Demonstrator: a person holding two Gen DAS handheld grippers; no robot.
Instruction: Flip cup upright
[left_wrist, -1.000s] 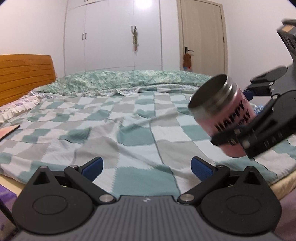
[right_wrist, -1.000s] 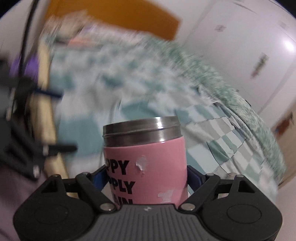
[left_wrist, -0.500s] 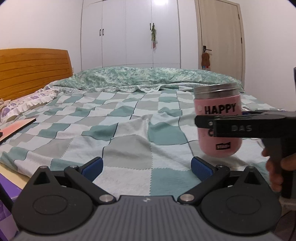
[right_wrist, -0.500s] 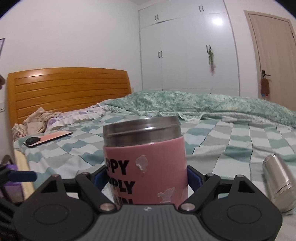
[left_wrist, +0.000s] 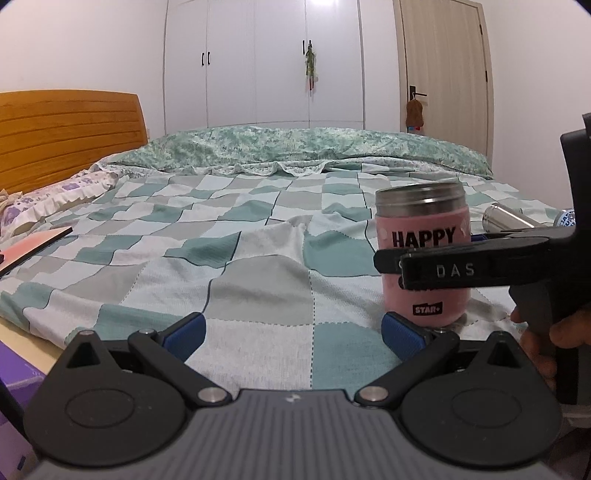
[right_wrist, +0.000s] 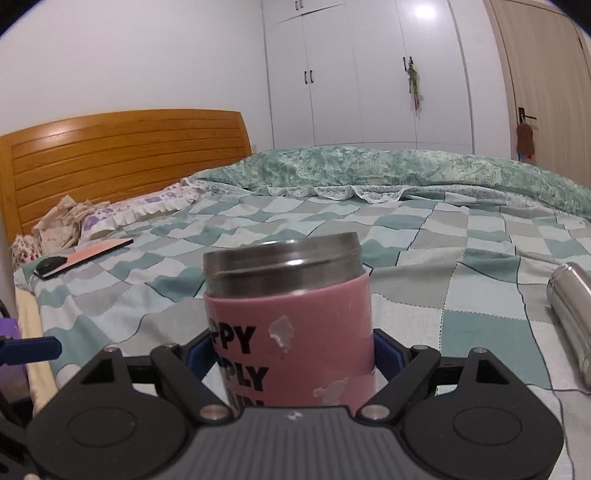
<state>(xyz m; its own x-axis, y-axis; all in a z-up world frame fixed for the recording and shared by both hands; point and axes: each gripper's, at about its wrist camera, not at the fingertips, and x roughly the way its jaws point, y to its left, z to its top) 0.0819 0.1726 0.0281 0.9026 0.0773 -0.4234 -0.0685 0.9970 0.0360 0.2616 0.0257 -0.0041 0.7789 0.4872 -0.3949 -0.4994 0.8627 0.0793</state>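
Cup: a pink-sleeved stainless steel cup with black lettering (right_wrist: 291, 328) stands upright, steel rim on top, its base on or just above the checked bedspread; contact cannot be told.
Cup lettering: "HAPPY" and a small "STAR+" label read the right way up in the left wrist view (left_wrist: 424, 258).
Right gripper: the black two-finger right gripper with blue pads (right_wrist: 291, 354) is clamped on the cup's pink sleeve, one pad pressed to each side.
Right hand: the person's hand (left_wrist: 546, 332) holds that gripper's handle at the right edge of the left wrist view.
Left gripper: the black left gripper with blue pads (left_wrist: 293, 328) has its fingers spread wide with nothing between them, low over the near edge of the bed; the cup is just beyond its right finger.
Bed: a green, grey and white checked bedspread (left_wrist: 258, 273) covers it, with an orange wooden headboard (right_wrist: 122, 162) at the left.
Second cup: a plain steel cylinder (right_wrist: 572, 321) lies on its side on the bedspread, to the right of the pink cup and apart from it.
Other: a flat pink board (right_wrist: 92, 253) lies near the floral pillow (right_wrist: 140, 210).
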